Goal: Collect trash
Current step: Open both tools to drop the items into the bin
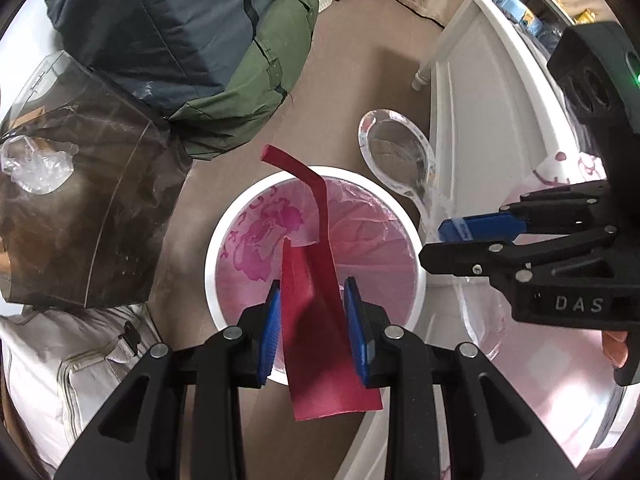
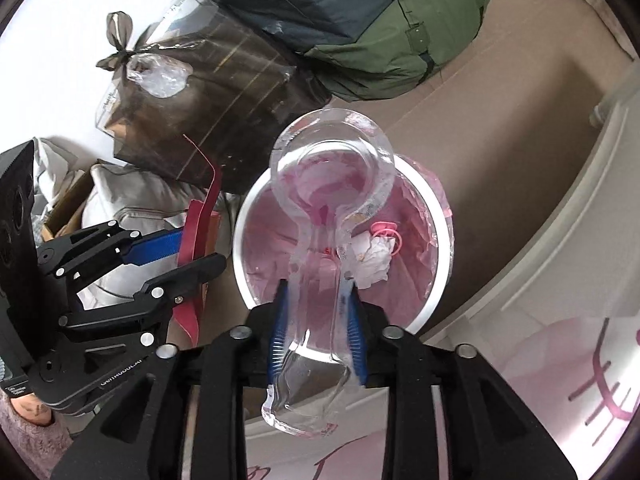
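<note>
A white round trash bin (image 1: 218, 240) with a pink liner stands on the floor; it also shows in the right wrist view (image 2: 240, 248). My left gripper (image 1: 313, 320) is shut on a red paper strip (image 1: 316, 320) and holds it over the bin. My right gripper (image 2: 318, 328) is shut on a clear plastic blister pack (image 2: 332, 168) and holds it over the bin's rim. That pack also shows in the left wrist view (image 1: 396, 152), with the right gripper (image 1: 444, 236) beside the bin. Crumpled white paper (image 2: 372, 260) and a pink ring lie inside the bin.
A dark translucent tied bag (image 1: 80, 208) stands left of the bin. Green and dark blue duffel bags (image 1: 240, 80) lie behind it. A white table (image 1: 480, 100) with a pink patterned top stands on the right. A grey cushion (image 1: 80, 360) lies at lower left.
</note>
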### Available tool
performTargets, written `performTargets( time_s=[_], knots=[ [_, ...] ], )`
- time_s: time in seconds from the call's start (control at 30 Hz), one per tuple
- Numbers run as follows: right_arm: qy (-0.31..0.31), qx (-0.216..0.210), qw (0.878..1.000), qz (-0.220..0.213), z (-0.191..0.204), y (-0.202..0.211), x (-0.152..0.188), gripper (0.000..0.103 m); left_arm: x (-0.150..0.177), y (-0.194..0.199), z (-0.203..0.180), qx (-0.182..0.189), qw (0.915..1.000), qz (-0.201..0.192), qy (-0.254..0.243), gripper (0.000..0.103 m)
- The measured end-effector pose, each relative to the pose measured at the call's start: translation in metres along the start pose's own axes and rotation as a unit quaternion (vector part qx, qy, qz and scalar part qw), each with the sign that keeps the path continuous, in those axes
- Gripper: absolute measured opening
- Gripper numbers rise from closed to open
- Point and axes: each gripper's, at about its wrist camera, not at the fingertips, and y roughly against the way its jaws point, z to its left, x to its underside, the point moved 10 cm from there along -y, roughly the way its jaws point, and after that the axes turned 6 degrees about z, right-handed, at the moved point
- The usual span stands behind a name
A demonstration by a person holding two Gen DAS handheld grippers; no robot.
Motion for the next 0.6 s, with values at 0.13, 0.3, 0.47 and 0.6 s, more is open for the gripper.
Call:
performTargets(
  time_s=[0.13,0.3,0.47,0.6],
  knots=[
    [-0.001,0.005,1.0,-0.002,-0.002,-0.004,-0.003,0.05,-0.002,-0.016,0.003,-0.019,0.9997,0.016,-0.004,0.054],
    [-0.009,0.003,1.0,-0.008,-0.004,0.0,-0.004,0.057,-0.006,-0.015,0.001,-0.005,0.9999,0.011,0.008,0.088],
    [-0.021,-0.009,1.0,-0.021,-0.01,0.015,-0.002,0.057,-0.007,-0.012,0.0,-0.013,0.9998,0.016,0.007,0.088],
    [-0.031,-0.03,0.998,-0.041,-0.021,0.051,0.006,0.057,-0.005,0.002,-0.003,-0.031,0.9994,0.014,-0.002,0.088]
  ],
)
